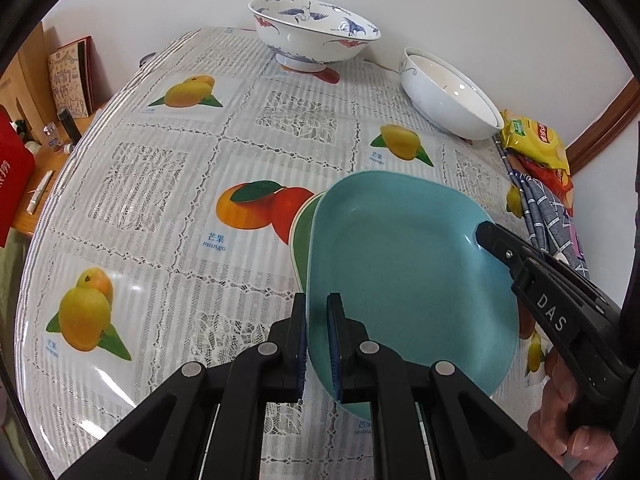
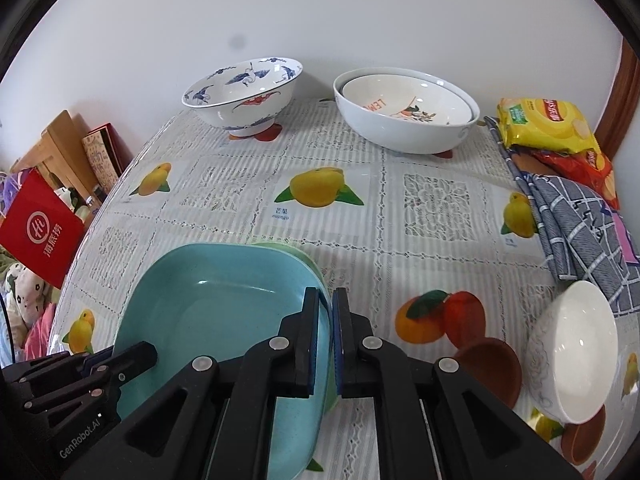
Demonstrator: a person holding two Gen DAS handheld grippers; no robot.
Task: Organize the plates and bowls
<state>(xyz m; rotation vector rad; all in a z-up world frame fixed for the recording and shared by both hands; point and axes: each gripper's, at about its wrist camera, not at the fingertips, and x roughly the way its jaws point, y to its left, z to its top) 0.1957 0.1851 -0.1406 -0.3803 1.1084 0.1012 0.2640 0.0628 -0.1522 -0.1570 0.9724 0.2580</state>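
Observation:
A light blue square plate [image 1: 404, 280] lies on top of a green plate [image 1: 302, 232] on the table. My left gripper [image 1: 318, 332] is shut on the blue plate's near-left rim. My right gripper [image 2: 328, 328] is shut on its right rim; it also shows in the left wrist view [image 1: 496, 240]. In the right wrist view the blue plate [image 2: 216, 320] covers most of the green plate [image 2: 280, 247], and the left gripper [image 2: 132, 356] shows at the lower left. A blue-and-white crane bowl [image 2: 244, 92] and a white bowl with a smaller one nested inside [image 2: 404, 116] stand at the back.
A small white bowl [image 2: 576, 348] rests tilted on brown saucers [image 2: 492, 368] at the right. Snack bags [image 2: 548, 124] and a blue checked cloth [image 2: 576, 228] lie along the right edge. A red bag [image 2: 40, 228] and books [image 2: 104, 156] stand left of the fruit-print tablecloth [image 2: 432, 200].

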